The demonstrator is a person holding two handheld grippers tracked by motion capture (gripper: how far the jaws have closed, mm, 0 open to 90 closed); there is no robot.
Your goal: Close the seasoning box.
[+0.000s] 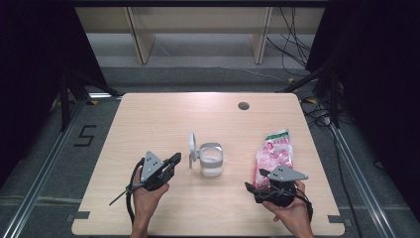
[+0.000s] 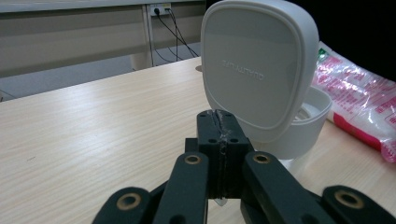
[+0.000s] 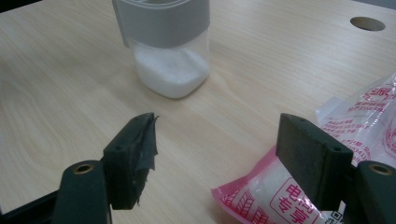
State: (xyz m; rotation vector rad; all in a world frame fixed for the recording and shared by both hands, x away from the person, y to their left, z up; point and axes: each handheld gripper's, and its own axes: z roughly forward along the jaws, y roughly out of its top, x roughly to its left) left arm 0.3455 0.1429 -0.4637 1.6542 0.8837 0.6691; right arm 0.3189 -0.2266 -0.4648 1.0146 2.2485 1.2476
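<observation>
The right claw (image 3: pixel 215 154) is seen spread wide, its jaws straddling the near end of the pink bag (image 3: pixel 285 196) without touching it; the left claw (image 2: pixel 219 133) is pressed fully closed on nothing, just short of the jar (image 2: pixel 303 126).

The step in hand is judged to be the pickup of the bag for filling the jar. The bag (image 1: pixel 274 154) lies flat at the right of the desk (image 1: pixel 163 114), well apart from the jar (image 1: pixel 210 159), which stands near the middle with its hinged lid (image 1: pixel 191 148) raised upright on its left side (some white grains already sit in the bottom).

For a good grasp, the right claw should be lowered until both jaws bracket the sealed end of the bag, then closed firmly on the film itself, since the contents are loose and will shift. The bag should be lifted slowly, so that the weight hangs below the grip. The jar could be steadied by the left claw (image 1: pixel 173 159), which would first have to be opened; the lid should not be knocked shut.

Counted: two claws, one bag, one jar with one lid, one desk, one round hole (image 1: pixel 243 105) in the desk's far side.
</observation>
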